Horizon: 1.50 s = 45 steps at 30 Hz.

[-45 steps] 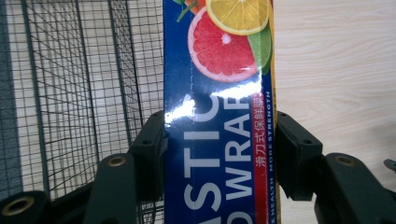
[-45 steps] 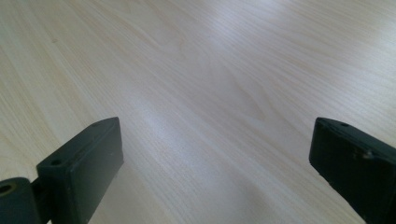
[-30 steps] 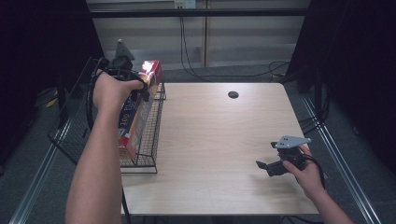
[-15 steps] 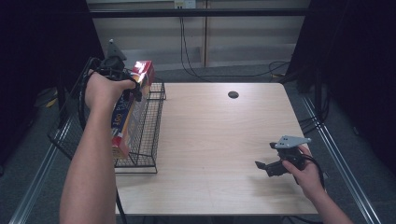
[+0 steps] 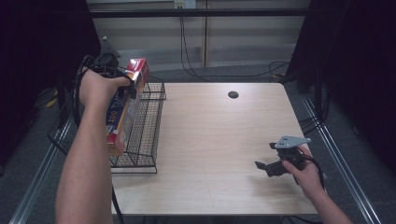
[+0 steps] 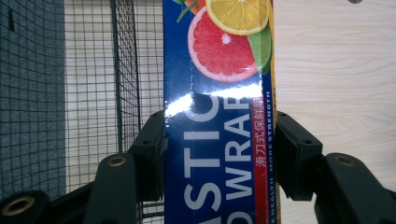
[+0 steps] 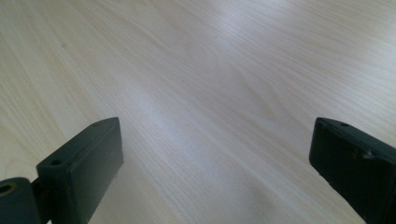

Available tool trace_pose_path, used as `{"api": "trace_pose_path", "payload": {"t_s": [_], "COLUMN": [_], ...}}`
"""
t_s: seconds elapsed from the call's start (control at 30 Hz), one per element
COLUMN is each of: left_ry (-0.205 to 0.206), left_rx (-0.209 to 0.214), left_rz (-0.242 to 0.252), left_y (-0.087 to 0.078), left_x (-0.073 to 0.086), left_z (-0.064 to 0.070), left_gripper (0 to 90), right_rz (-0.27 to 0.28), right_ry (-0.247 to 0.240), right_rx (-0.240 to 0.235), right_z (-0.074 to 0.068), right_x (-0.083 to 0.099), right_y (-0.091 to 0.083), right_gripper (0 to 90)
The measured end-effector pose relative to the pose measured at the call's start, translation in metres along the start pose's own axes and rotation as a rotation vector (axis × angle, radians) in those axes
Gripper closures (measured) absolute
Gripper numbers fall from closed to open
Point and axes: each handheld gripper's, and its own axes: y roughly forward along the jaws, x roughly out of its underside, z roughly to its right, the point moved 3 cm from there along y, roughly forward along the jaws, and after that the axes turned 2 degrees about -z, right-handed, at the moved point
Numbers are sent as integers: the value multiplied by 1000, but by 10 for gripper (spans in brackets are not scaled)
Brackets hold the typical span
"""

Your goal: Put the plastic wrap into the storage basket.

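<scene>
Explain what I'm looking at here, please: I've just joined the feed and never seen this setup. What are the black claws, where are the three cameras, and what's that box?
No robot here: a person holds a two-jaw gripper in each hand. The high view looks down on the wooden table from the person's side. The other two cameras ride on the grippers and look along their black jaws. The left gripper is shut on a long plastic wrap box, blue with citrus pictures, held above a black wire basket at the table's left edge. The right gripper is open and holds nothing, low over bare wood near the right front corner. The dark round spot is on the tabletop.
</scene>
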Motion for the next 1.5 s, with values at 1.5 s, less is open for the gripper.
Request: {"api": "trace_pose_path", "payload": {"t_s": [1.5], "left_ry": [-70], "left_rx": [-53], "left_rz": [28], "left_y": [-19], "left_x": [-2], "left_z": [-54], "left_gripper": [449], "right_rz": [-14], "right_ry": [-8], "right_rx": [-1], "right_z": [-5], "right_x": [0], "right_y": [5], "right_gripper": [26]}}
